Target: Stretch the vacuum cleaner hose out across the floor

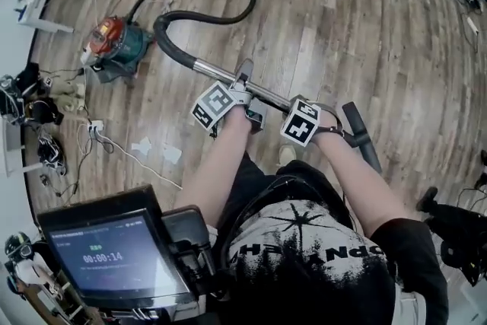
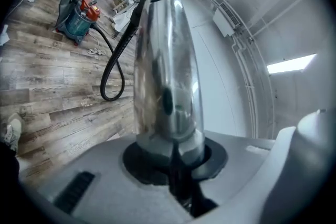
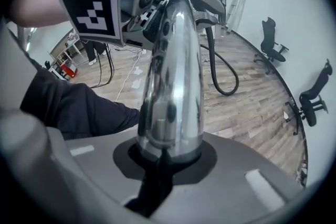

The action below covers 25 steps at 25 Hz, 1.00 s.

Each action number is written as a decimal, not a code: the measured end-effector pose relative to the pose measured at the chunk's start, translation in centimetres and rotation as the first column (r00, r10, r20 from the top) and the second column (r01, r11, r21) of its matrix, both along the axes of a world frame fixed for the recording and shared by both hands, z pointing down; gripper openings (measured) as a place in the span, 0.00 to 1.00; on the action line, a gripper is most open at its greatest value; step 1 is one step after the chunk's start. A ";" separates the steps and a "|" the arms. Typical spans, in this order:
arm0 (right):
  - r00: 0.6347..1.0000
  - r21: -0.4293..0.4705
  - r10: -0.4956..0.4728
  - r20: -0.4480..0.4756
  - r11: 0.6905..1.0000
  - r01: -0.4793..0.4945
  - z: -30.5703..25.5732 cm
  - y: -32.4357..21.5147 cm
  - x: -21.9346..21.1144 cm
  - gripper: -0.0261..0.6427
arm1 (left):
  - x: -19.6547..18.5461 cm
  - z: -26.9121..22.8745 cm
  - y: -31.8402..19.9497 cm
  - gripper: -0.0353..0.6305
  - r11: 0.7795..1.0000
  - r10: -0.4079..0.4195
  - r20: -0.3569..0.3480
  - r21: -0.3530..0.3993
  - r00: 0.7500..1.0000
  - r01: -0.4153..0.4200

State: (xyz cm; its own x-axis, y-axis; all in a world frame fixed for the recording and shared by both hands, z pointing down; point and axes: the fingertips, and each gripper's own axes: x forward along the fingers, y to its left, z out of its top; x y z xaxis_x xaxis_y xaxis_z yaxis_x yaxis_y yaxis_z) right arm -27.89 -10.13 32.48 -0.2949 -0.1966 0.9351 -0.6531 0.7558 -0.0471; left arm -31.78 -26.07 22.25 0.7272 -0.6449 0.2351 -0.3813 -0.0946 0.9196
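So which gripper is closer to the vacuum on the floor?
Left. The left gripper clamps the tube at the end nearer the vacuum. The right gripper clamps the same tube further along, away from it.

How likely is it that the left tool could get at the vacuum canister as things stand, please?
Probably not: the left tool is clamped on the metal wand, while the canister sits apart on the floor.
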 end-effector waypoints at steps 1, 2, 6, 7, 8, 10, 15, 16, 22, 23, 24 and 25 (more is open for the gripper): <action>1.000 0.005 0.003 0.010 1.000 -0.003 -0.6 0.7 0.3 0.13 | 0.5 -0.8 0.8 0.14 1.000 0.004 0.000 0.020 1.000 -0.004; 1.000 0.011 0.010 0.022 1.000 -0.011 -1.3 1.6 0.7 0.13 | 1.1 -1.9 1.6 0.14 0.999 0.012 -0.001 0.048 1.000 -0.012; 0.993 0.000 0.063 0.101 0.998 -0.063 -4.7 4.6 1.3 0.13 | 3.5 -6.4 4.1 0.15 0.985 0.064 -0.003 0.164 0.998 -0.063; 0.990 -0.004 0.079 0.113 0.997 -0.079 -5.2 4.9 1.2 0.13 | 3.9 -7.1 4.4 0.15 0.981 0.082 0.000 0.174 0.997 -0.081; 0.988 -0.004 0.096 0.119 0.995 -0.096 -5.5 5.0 1.3 0.13 | 4.4 -7.4 4.5 0.15 0.980 0.099 0.002 0.173 0.995 -0.098; 0.986 0.003 0.122 0.114 0.992 -0.123 -5.8 5.1 1.8 0.13 | 5.3 -7.7 4.6 0.13 0.981 0.125 -0.001 0.149 0.992 -0.124; 0.988 0.143 0.152 -0.007 0.978 -0.149 -6.3 4.2 2.7 0.15 | 4.9 -7.4 4.5 0.12 0.990 0.112 0.000 0.092 0.994 -0.112; 0.986 0.179 0.163 -0.048 0.972 -0.152 -6.4 3.7 2.9 0.15 | 4.6 -7.4 4.2 0.12 0.991 0.107 -0.002 0.084 0.994 -0.106; 0.982 0.188 0.180 -0.055 0.968 -0.166 -7.5 1.0 1.1 0.15 | 3.4 -9.1 1.6 0.14 0.975 0.177 -0.032 0.143 0.984 -0.170; 0.982 0.181 0.180 -0.052 0.969 -0.168 -7.5 0.7 0.8 0.15 | 3.2 -9.2 1.3 0.14 0.972 0.186 -0.038 0.155 0.982 -0.178; 0.982 0.175 0.183 -0.054 0.970 -0.171 -7.5 0.6 0.6 0.15 | 3.0 -9.3 1.1 0.14 0.970 0.193 -0.046 0.160 0.980 -0.183; 0.981 0.170 0.185 -0.059 0.970 -0.173 -7.4 0.4 0.6 0.15 | 3.0 -9.2 0.8 0.14 0.969 0.196 -0.056 0.162 0.979 -0.185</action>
State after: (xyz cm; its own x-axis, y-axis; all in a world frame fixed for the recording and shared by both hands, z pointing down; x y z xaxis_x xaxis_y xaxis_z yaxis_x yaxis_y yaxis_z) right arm -27.34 -9.75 25.04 -0.1728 -0.3916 0.9038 -0.7755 0.6197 0.1203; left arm -28.82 -25.28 13.01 0.8515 -0.5172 0.0869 -0.2770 -0.3028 0.9119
